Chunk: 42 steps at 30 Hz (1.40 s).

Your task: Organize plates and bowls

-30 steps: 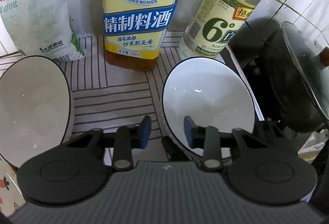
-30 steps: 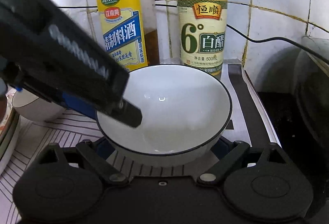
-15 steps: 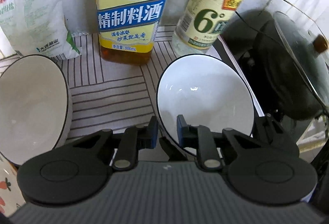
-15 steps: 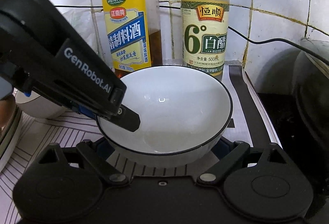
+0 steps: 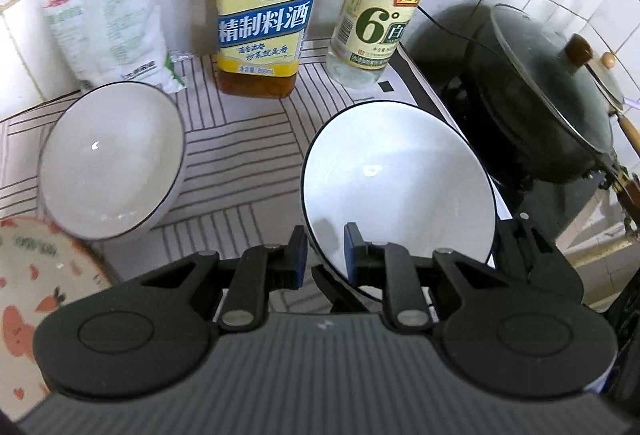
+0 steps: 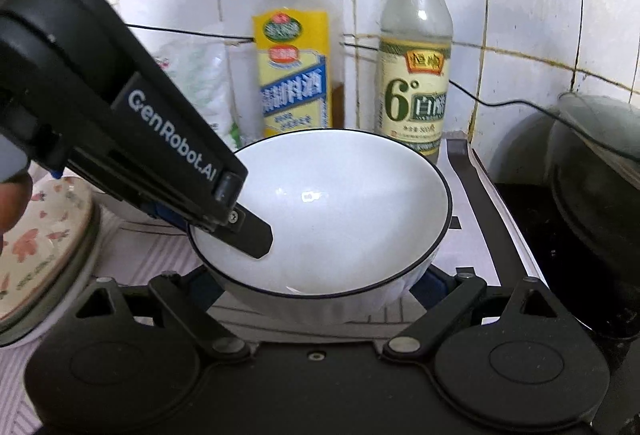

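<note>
Glossy ceramic bowl (image 5: 400, 179); matt black plastic gripper (image 5: 325, 255).

1. Two white bowls: one (image 5: 394, 179) in front of the vinegar bottle (image 5: 380, 11), one (image 5: 112, 159) left of it.
2. Two bottles: vinegar and cooking wine (image 5: 264, 11).
3. One patterned plate (image 5: 36, 291).
4. One wok (image 5: 548, 107).

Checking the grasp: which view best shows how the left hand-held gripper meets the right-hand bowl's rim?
The left wrist view: the left hand-held gripper has a finger on each side of the bowl rim. In the right wrist view its body covers the contact, showing only one finger inside the bowl.
</note>
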### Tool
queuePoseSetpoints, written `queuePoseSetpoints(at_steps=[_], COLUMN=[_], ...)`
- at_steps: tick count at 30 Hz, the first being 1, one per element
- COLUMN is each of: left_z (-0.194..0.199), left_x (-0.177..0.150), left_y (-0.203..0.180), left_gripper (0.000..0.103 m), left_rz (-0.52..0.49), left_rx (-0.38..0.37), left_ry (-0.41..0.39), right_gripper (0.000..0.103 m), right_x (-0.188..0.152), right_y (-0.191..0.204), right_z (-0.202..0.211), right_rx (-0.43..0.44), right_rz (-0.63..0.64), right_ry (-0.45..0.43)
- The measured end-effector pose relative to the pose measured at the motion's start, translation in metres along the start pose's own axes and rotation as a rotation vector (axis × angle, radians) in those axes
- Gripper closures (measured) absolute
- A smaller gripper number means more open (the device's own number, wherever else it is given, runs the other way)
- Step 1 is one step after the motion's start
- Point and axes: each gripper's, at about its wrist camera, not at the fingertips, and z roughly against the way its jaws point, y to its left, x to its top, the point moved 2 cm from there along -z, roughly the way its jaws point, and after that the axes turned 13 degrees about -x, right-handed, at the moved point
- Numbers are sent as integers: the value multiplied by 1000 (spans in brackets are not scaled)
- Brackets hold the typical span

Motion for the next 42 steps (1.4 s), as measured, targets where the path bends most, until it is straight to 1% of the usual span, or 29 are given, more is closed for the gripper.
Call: queuePoseSetpoints(at_steps=[6, 12, 15, 19, 24, 27, 31, 34, 38, 39, 41, 42], left_z=[23, 34, 31, 20, 16, 10, 8, 10, 15, 18, 26, 33], left_x=[-15, -34, -44, -54, -60, -61, -61, -59, -57, -57, -56, -54], left_y=[0, 3, 5, 4, 2, 3, 0, 0, 2, 1, 1, 0], left_gripper=[85, 85, 85, 84, 84, 82, 82, 81, 78, 76, 74, 71], left_rz=[-25, -37, -38, -68, -76, -74, -83, -74, -61, -60, -53, -49], left_rx=[-3, 0, -4, -5, 7, 10, 17, 11, 8, 3, -12, -30], left_ry=[27, 66, 92, 139, 150, 170, 177, 180, 185, 183, 164, 146], right_gripper=[6, 6, 6, 6, 6, 6, 6, 6, 6, 6, 6, 6], right_x=[-8, -22, -32, -49, -61, -64, -64, -63, -60, -60, -59, -59], right_y=[16, 28, 35, 34, 36, 39, 39, 40, 42, 42, 42, 42], right_z=[30, 46, 52, 53, 53, 48, 45, 46, 56, 61, 70, 76], right_rx=[-11, -11, -15, -23, -31, -44, -54, -67, -96, -100, -100, -101], right_rz=[4, -7, 3, -16, -40, -32, -28, -29, -12, -16, -27, -31], right_ry=[-14, -3, 5, 32, 32, 51, 53, 81, 93, 95, 96, 94])
